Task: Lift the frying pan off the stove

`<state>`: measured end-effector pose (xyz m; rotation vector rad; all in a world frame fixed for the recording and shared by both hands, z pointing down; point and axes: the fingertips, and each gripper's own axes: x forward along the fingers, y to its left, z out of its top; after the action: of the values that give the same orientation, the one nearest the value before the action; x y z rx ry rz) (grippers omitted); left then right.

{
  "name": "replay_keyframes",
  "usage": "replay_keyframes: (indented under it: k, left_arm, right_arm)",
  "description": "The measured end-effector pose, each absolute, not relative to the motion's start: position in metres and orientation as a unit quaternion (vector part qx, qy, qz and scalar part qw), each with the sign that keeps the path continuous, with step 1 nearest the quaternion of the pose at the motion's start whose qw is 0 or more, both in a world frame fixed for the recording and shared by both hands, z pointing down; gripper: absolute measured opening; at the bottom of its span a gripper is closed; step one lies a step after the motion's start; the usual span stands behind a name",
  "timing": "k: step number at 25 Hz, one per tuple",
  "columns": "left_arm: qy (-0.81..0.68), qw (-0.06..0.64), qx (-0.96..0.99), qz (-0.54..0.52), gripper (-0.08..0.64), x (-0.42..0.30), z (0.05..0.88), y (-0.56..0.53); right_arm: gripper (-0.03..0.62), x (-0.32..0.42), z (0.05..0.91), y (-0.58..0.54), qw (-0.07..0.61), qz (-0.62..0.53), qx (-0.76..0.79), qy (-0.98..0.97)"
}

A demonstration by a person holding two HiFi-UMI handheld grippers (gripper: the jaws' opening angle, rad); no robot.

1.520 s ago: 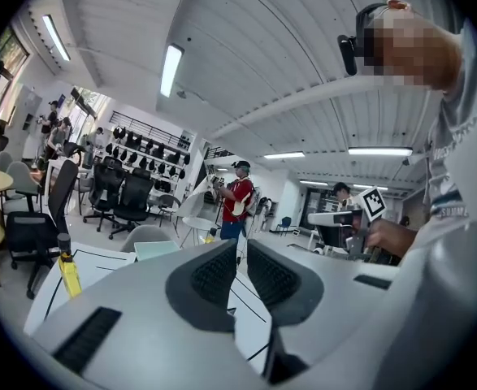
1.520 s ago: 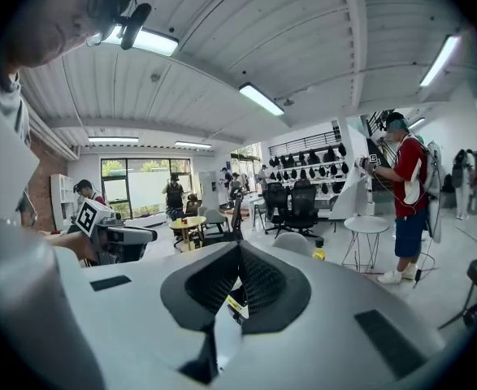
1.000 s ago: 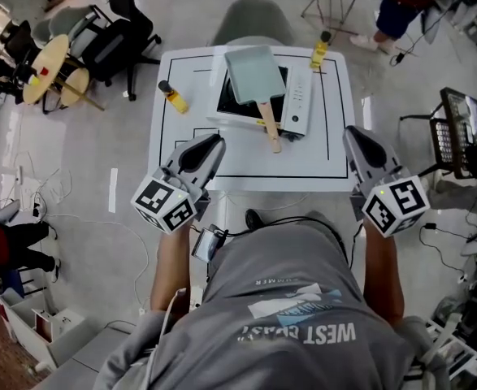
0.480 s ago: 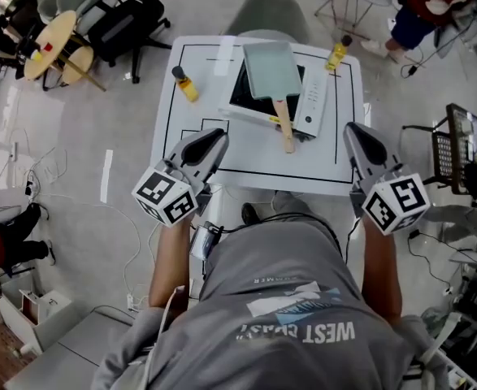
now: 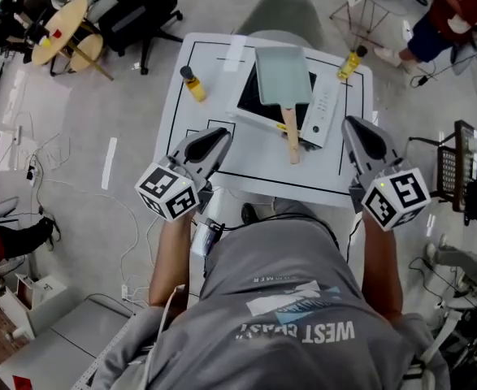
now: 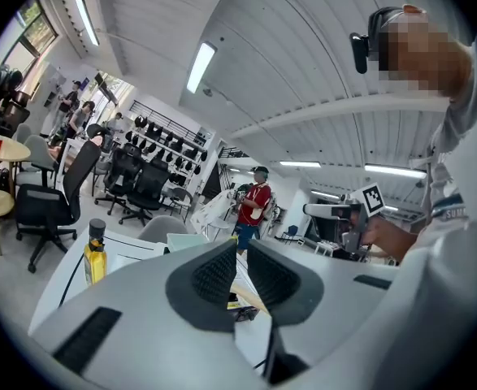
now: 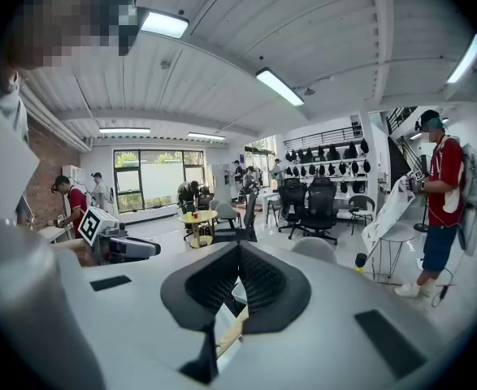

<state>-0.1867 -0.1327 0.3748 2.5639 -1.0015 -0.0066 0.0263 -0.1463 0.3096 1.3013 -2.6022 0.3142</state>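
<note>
Frying pan (image 5: pixel 283 75), pale green and square, sits on the stove at my twelve o'clock, its wooden handle (image 5: pixel 291 132) pointing back towards six. Largest is the white table (image 5: pixel 258 162); the stove (image 5: pixel 323 110) lies on its far half. My left gripper (image 5: pixel 220 135) hovers at the pan's eight o'clock, jaws closed together on nothing. My right gripper (image 5: pixel 350 125), at its four o'clock, is likewise closed and empty. Both are apart from the handle. One yellow bottle (image 5: pixel 193 85) stands at the stove's nine o'clock, another (image 5: pixel 350 62) at two.
</note>
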Motion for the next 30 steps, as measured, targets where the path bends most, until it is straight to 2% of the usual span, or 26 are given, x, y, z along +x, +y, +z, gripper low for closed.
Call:
replay_keyframes:
  k: [30]
  left_arm:
    - [-0.307, 0.324, 0.895, 0.005, 0.044, -0.111, 0.472, -0.194]
  right_arm:
    - [0.011, 0.057, 0.352, -0.221, 0.133, 0.146, 0.412, -0.889]
